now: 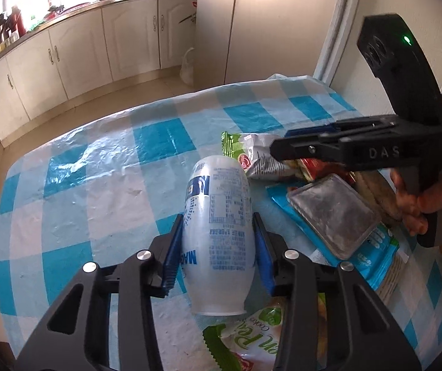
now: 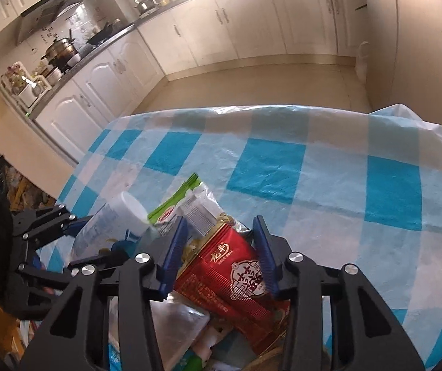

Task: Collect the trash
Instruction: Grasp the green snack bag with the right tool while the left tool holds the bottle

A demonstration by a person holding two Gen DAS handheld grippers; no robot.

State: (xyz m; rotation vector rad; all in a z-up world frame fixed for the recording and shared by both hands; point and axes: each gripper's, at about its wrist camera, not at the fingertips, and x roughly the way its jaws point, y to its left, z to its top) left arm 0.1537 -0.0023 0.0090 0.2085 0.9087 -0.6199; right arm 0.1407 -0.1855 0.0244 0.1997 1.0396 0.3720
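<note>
My left gripper (image 1: 218,247) is shut on a white plastic bottle with blue print (image 1: 218,228), holding it above the blue-and-white checked tablecloth (image 1: 97,185). The bottle also shows in the right wrist view (image 2: 112,225), with the left gripper (image 2: 97,238) around it. My right gripper (image 2: 221,241) is open, its blue pads on either side of a red snack packet (image 2: 230,275) in the trash pile. The right gripper also shows in the left wrist view (image 1: 282,148), over a silver and green wrapper (image 1: 261,157).
More trash lies on the table: a clear plastic tray (image 1: 332,213), a blue packet (image 1: 372,256), a green cookie wrapper (image 1: 245,337). White kitchen cabinets (image 1: 75,52) and a tall white unit (image 1: 261,21) stand beyond the table's far edge.
</note>
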